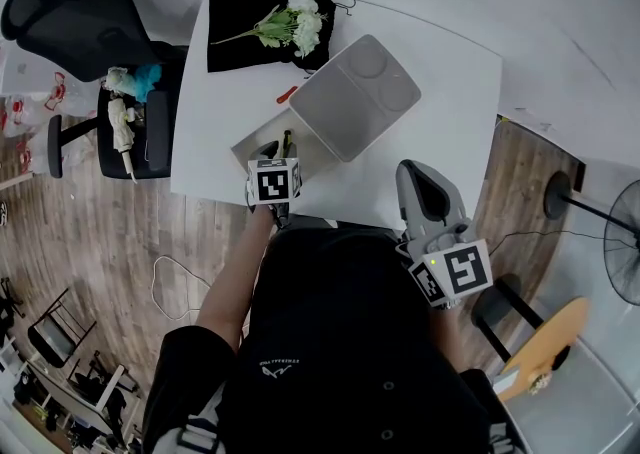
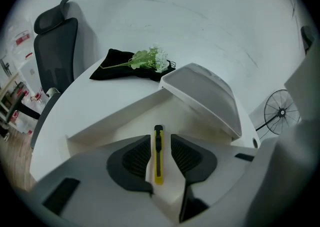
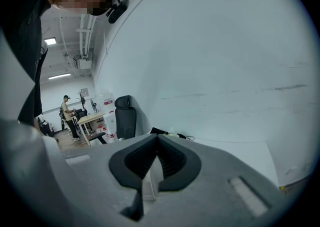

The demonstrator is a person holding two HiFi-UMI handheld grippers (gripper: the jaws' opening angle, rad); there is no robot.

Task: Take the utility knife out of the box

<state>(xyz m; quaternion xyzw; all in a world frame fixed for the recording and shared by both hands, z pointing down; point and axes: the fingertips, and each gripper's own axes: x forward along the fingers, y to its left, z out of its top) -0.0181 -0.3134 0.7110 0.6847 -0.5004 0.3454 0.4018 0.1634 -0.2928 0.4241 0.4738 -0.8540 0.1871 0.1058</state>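
A yellow and black utility knife [image 2: 158, 153] lies lengthwise on the floor of the open white box [image 2: 100, 126]. The box's grey lid [image 2: 205, 93] stands tilted back to the right. My left gripper [image 2: 160, 140] points steeply down into the box and is open. One pad sits on each side of the knife, and a gap shows on both sides. In the head view this gripper [image 1: 270, 154] hangs over the box [image 1: 247, 149] near the table's front edge. My right gripper [image 1: 421, 177] is held off to the right above the table corner, shut and empty, well away from the box [image 3: 157, 143].
A black cloth with white flowers [image 1: 285, 22] lies at the back of the white table [image 1: 450, 92]. A small red item [image 1: 286, 95] sits beside the lid [image 1: 355, 94]. An office chair [image 1: 90, 17] stands to the left and a fan [image 1: 625, 242] on the floor to the right.
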